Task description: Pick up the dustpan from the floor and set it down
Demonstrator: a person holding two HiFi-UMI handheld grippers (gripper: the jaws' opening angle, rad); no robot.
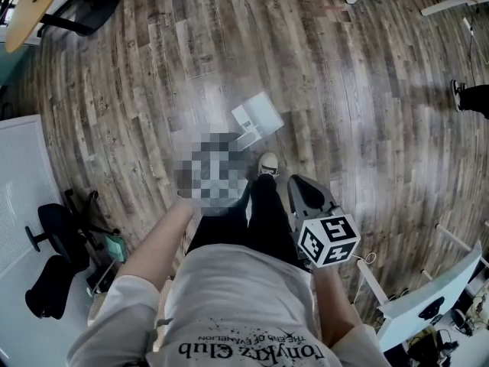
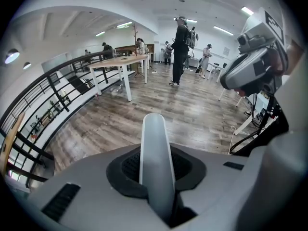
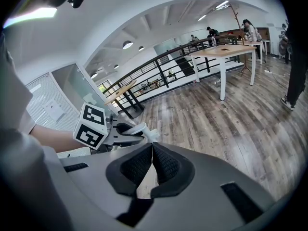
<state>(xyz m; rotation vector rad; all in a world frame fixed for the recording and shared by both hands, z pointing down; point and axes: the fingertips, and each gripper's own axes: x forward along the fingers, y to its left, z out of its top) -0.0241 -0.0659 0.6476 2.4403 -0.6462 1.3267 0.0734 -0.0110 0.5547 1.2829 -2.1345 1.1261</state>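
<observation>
**Grip on dustpan, lift pending**

Left gripper (image 2: 154, 170) is clamping the dustpan (image 1: 257, 119) by its white handle (image 2: 155, 143). The pan is sitting low on the floor (image 1: 153, 90), ahead of the shoe (image 1: 267, 164). Right gripper (image 3: 151, 165) is hanging pinched together, empty. Next is probably lifting it steadily while keeping the clamp firm.

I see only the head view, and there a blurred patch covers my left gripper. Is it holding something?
Observer: Yes. In the left gripper view, the left gripper has its pads closed on a pale handle, apparently that of the dustpan.
Operator: And the other one, is it open?
Observer: No. The right gripper view shows the right gripper shut, pads touching, nothing between them.
Operator: Is anybody standing in the room ahead?
Observer: Yes, several, far off; a person in dark clothes stands to the right of a wooden table.
</observation>
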